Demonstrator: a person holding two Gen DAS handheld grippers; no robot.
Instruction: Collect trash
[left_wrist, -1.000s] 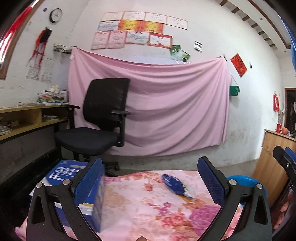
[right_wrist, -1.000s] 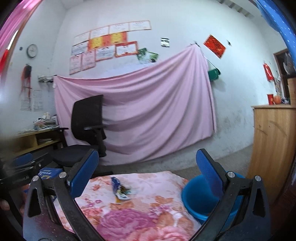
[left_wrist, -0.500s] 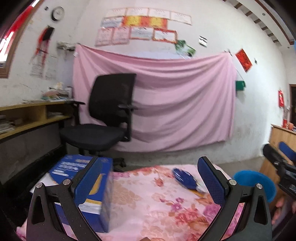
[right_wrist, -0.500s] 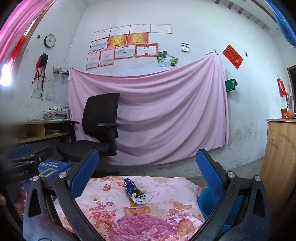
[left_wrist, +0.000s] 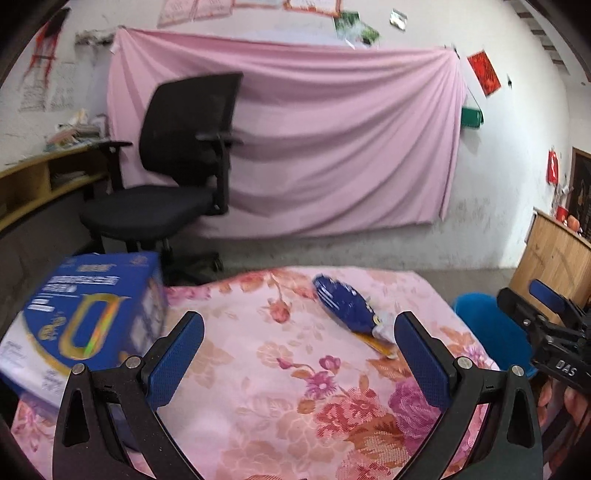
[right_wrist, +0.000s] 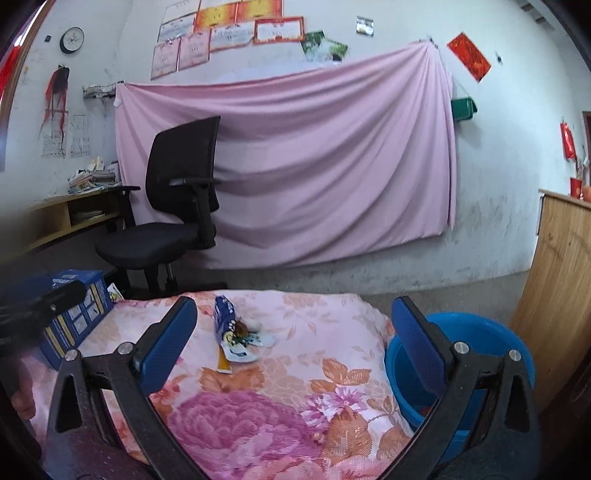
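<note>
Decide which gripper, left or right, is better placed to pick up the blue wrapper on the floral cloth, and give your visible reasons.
Right, probably. The right gripper is open and the blue wrapper sits nearly between its fingers, with the blue bucket beside it. The left gripper has the blue box close by.

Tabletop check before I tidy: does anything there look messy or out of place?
Yes. A torn blue snack wrapper lies open mid-tablecloth, with scraps spilling from its end. The blue bin stands beside the table. Both grippers are open.

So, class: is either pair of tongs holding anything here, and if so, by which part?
Nothing is held. The left tongs and right tongs are both open and empty; the blue wrapper lies untouched on the floral cloth.
</note>
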